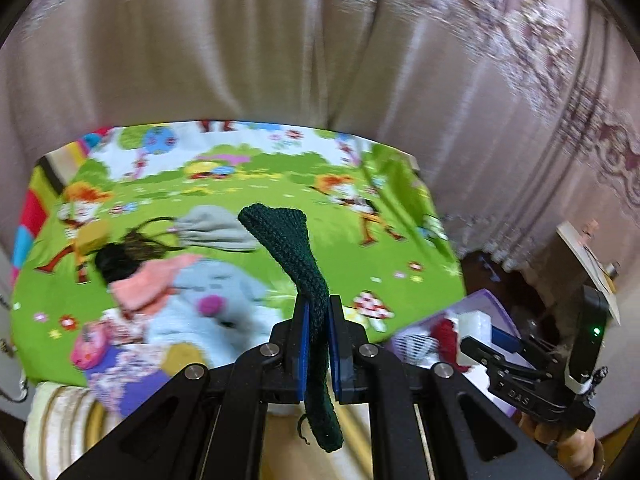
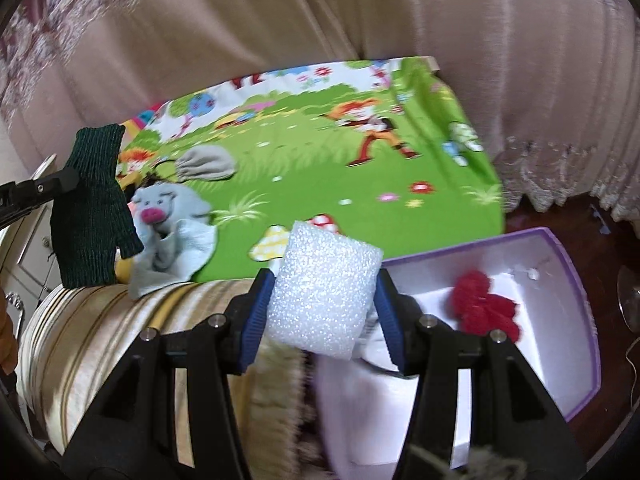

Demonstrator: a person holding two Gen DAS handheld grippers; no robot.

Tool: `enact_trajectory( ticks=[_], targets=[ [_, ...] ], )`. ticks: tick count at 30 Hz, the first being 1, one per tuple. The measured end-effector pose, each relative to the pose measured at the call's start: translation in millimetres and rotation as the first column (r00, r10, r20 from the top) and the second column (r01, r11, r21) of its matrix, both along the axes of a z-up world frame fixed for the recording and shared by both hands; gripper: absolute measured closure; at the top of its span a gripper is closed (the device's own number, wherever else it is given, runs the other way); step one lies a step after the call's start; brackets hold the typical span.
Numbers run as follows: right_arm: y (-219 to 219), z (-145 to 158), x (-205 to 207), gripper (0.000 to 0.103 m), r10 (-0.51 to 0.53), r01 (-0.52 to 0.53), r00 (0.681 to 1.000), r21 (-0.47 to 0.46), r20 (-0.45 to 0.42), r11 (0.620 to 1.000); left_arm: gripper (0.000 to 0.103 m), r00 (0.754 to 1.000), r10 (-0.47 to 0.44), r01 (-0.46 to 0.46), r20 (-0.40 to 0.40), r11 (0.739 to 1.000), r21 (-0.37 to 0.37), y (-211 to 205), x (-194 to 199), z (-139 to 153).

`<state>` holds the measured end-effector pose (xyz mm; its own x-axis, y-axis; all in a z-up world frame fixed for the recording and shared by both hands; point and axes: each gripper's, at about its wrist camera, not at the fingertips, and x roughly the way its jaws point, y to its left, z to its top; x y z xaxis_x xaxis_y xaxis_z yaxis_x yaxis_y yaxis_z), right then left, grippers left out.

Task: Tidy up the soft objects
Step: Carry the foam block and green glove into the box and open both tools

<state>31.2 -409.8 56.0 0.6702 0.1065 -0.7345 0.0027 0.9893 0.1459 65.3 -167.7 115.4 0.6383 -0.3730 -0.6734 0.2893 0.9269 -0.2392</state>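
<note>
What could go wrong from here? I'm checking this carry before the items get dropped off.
The dark green knit glove is pinched mid-length by the left hand-held gripper; its loose ends could snag or slip. The white foam block in the right hand-held gripper hangs near the purple box edge, so it might miss. Blur suggests fast motion.

**Colours on and around the cartoon mat**

I see a bright green mat [image 2: 304, 160] printed with cartoon figures, flowers and mushrooms. On it: a pale blue plush [image 2: 176, 220] with a pink nose, a grey pouch [image 2: 208, 164]. Beside it: a dark green knit glove [image 2: 94, 208], white foam block [image 2: 324, 292], red knit piece [image 2: 484, 308] in a purple-rimmed white box [image 2: 560, 276].
</note>
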Motion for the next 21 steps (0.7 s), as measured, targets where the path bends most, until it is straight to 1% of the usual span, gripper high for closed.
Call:
enact_trajectory(
  ticks=[6, 10, 13, 18, 21],
  targets=[
    [-42, 5, -15, 0.048, -0.084, 0.085, 0.996, -0.018, 0.019, 0.996, 0.094, 0.991, -0.132, 0.132, -0.032, 0.991, -0.012, -63, -5, -3],
    [-62, 4, -23, 0.048, -0.132, 0.133, 0.991, -0.037, 0.027, 0.99, 0.094, 0.973, -0.22, 0.218, -0.072, 0.975, -0.036, -98, -10, -9],
    [-76, 2, -29, 0.048, -0.164, 0.165, 0.986, -0.047, 0.028, 0.985, 0.094, 0.957, -0.269, 0.265, -0.107, 0.963, -0.052, -122, -13, -17],
    [-91, 1, -34, 0.047, -0.191, 0.192, 0.981, -0.039, 0.031, 0.981, 0.094, 0.933, -0.327, 0.319, -0.151, 0.945, -0.072, -149, -20, -29],
    [-96, 1, -36, 0.046, -0.205, 0.206, 0.978, -0.054, 0.036, 0.977, 0.094, 0.916, -0.356, 0.344, -0.184, 0.934, -0.093, -160, -24, -38]
  ],
)
